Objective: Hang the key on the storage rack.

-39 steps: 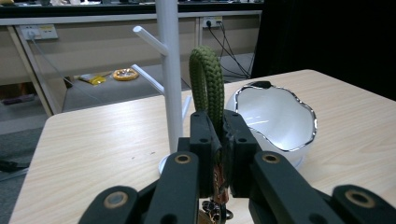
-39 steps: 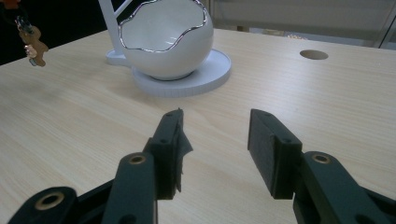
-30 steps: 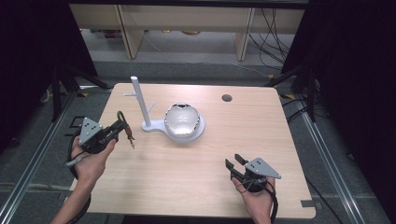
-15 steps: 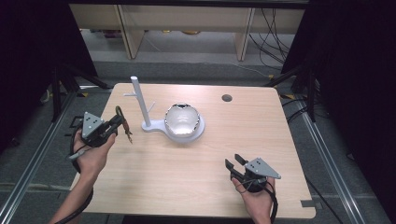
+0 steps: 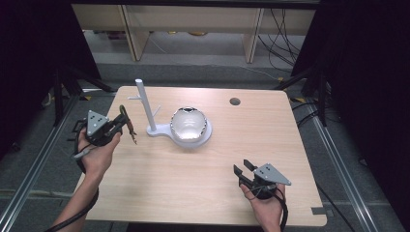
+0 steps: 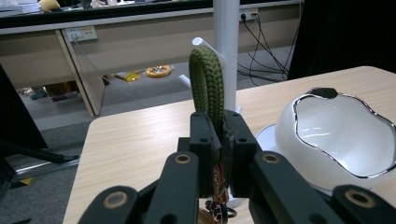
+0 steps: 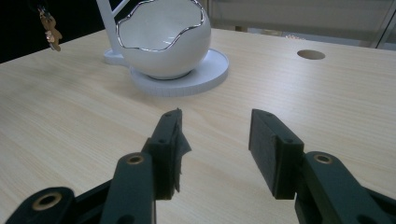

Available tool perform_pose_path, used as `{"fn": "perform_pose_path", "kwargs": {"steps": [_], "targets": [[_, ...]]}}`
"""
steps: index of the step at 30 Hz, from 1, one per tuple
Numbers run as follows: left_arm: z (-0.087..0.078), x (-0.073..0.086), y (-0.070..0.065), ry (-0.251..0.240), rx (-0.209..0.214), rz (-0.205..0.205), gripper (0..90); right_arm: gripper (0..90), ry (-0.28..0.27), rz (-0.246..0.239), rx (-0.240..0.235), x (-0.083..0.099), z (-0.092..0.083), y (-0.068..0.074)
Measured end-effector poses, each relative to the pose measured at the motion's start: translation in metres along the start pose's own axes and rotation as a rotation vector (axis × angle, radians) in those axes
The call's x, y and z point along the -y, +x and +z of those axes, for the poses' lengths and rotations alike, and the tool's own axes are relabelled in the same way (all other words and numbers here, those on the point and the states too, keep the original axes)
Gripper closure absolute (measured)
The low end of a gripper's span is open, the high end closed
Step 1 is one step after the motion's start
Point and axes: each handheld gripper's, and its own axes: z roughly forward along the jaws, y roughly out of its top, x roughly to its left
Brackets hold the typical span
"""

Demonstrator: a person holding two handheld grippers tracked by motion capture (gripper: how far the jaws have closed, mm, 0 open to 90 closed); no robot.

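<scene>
Since a second ago, our left gripper (image 5: 124,121) has lifted toward the white stand (image 5: 145,108), jaws clamped on a green cord loop (image 6: 207,79) with a charm (image 5: 132,136) dangling. Beside it sits the white bowl (image 5: 190,124). Our right gripper (image 5: 244,170) rests wide open, empty.

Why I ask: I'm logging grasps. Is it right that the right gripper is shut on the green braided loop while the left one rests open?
Sides are swapped. The left gripper view shows the left gripper shut on the green braided loop; the right gripper rests open.
</scene>
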Motion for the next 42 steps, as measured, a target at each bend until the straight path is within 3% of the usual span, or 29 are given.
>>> {"fn": "perform_pose_path", "kwargs": {"steps": [8, 10, 12, 14, 19, 23, 33, 34, 37, 39, 42], "targets": [[0.005, -0.001, 0.004, 0.009, -0.01, -0.007, 83.5, 55.4, 0.005, -0.003, -0.005, 0.0, 0.0, 0.0], [0.006, -0.001, 0.005, 0.009, -0.013, -0.008, 83.5, 55.4, -0.003, -0.031, 0.001, -0.001, 0.0, -0.001], [0.007, -0.002, 0.005, 0.011, -0.017, -0.006, 83.5, 55.4, -0.003, -0.03, 0.001, -0.001, 0.0, -0.001], [0.008, -0.003, 0.006, 0.011, -0.021, -0.003, 83.5, 55.3, 0.01, 0.003, -0.014, 0.0, 0.0, 0.001], [0.011, -0.005, 0.006, 0.015, -0.028, 0.001, 83.5, 55.3, -0.004, -0.028, -0.006, 0.0, 0.001, -0.001], [0.014, -0.006, 0.007, 0.017, -0.031, 0.003, 83.5, 55.3, 0.007, 0.003, -0.009, 0.0, 0.0, 0.0], [0.019, -0.011, 0.008, 0.019, -0.038, 0.007, 83.4, 55.2, 0.002, -0.011, -0.01, 0.0, 0.001, -0.001], [0.02, -0.012, 0.008, 0.017, -0.039, 0.01, 83.5, 55.2, 0.002, 0.017, -0.011, 0.001, 0.001, 0.002], [0.022, -0.013, 0.008, 0.019, -0.039, 0.013, 83.4, 55.1, -0.001, -0.01, -0.008, 0.0, 0.001, 0.0], [0.023, -0.013, 0.007, 0.019, -0.04, 0.015, 83.4, 55.1, 0.004, 0.025, -0.013, 0.001, 0.001, 0.002], [0.025, -0.014, 0.007, 0.02, -0.044, 0.021, 83.4, 55.1, 0.002, 0.003, -0.016, 0.001, 0.001, 0.0]]}}
